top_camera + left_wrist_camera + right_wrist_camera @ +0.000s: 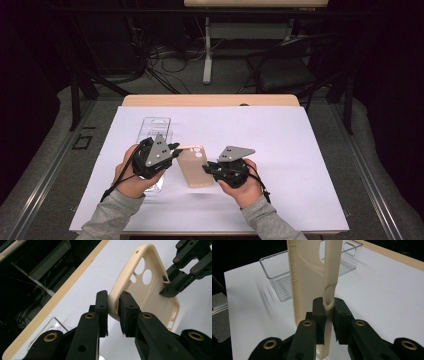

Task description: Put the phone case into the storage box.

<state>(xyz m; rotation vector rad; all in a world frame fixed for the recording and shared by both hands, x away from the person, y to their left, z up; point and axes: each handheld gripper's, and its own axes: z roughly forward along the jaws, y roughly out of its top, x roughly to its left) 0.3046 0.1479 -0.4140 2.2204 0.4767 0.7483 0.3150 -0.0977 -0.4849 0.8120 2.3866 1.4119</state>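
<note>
Phone case [196, 167]: cream, soft matte shell with rounded corners, round camera cut-outs and side-button slots; held between both grippers over the middle of the white sheet [280, 150].

Left gripper [173, 149]: black jaws clamped on one side wall of the case near the camera end; the left hand [131, 176] grips its body from below, grey sleeve at the wrist.

Right gripper [206, 168]: jaws pinched on the opposite side wall; the right hand [245, 186] wraps it from behind.

Clear plastic tray [155, 131]: rectangular, ribbed floor, lying on the sheet partly under the left gripper.

Table [210, 100]: pale wood edge.
</note>
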